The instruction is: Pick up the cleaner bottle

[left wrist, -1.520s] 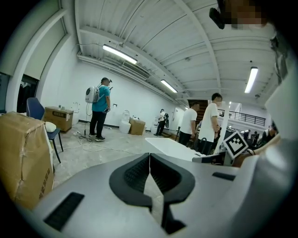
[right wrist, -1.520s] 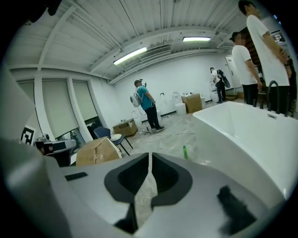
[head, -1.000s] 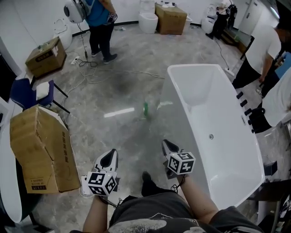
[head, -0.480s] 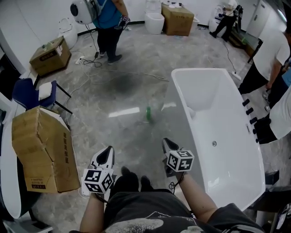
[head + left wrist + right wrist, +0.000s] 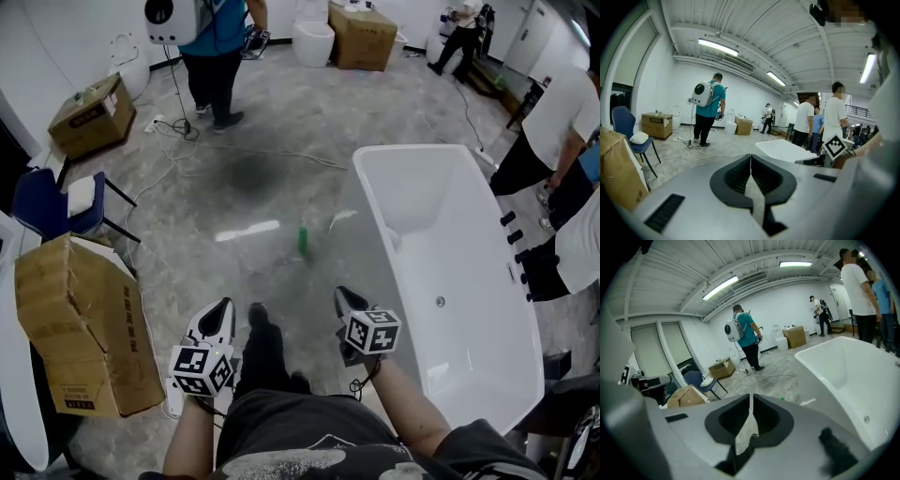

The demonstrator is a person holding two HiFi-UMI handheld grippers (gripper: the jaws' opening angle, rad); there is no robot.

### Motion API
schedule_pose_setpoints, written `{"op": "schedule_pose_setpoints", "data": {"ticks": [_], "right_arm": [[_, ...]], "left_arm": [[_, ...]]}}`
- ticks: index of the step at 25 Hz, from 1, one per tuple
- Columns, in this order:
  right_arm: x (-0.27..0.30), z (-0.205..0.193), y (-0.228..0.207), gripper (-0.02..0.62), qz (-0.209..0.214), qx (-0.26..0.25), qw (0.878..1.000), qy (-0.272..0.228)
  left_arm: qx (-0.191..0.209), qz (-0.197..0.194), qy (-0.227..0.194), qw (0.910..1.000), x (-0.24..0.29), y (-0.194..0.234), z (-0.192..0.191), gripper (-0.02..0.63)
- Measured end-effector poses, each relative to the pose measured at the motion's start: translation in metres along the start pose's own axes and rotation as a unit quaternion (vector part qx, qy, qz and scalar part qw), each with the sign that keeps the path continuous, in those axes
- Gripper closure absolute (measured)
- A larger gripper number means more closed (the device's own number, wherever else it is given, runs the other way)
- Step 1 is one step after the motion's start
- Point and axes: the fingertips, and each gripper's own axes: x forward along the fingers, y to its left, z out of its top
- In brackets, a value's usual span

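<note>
Left gripper (image 5: pixel 223 309) is hanging low at left, jaws pressed together, nothing in them. Green cleaner bottle (image 5: pixel 303 241) is standing upright on the floor, well ahead of both grippers. It's probably light, stiff, slick plastic, so gripping the body mid-height looks safest. Right gripper (image 5: pixel 343 298) is sitting closed and empty too. The bathtub (image 5: pixel 422 150) is lying just right of the bottle.

head view down; gripper views fwd, sharing tub (image 5: pixel 441 216).
</note>
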Motion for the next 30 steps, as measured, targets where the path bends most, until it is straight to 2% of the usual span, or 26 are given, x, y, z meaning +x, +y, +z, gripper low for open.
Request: {"op": "schedule_pose_setpoints", "data": {"ticks": [3,8,15,19,24,30], "right_arm": [[0.026,0.011,-0.013,0.560,-0.018,0.002,1.000,0.001],[0.066,0.034,-0.031,0.560,-0.048,0.016,0.999,0.004],[0.137,0.070,-0.052,0.560,-0.082,0.038,0.996,0.008],[0.181,0.088,-0.067,0.560,-0.111,0.050,0.993,0.003],[0.238,0.087,-0.088,0.560,-0.150,0.055,0.987,0.018],[0.298,0.063,-0.112,0.560,-0.195,0.077,0.976,0.059]], "left_arm": [[-0.005,-0.011,0.008,0.9999,0.037,0.022,0.002,0.591],[-0.001,-0.032,0.006,0.9995,0.100,0.049,0.028,0.591],[-0.021,-0.043,0.036,0.9982,0.182,0.102,0.039,0.591],[-0.015,-0.053,0.055,0.9969,0.228,0.128,0.041,0.591],[-0.020,-0.067,0.077,0.9946,0.282,0.159,0.032,0.591],[-0.026,-0.088,0.109,0.9897,0.334,0.192,0.009,0.591]]}}
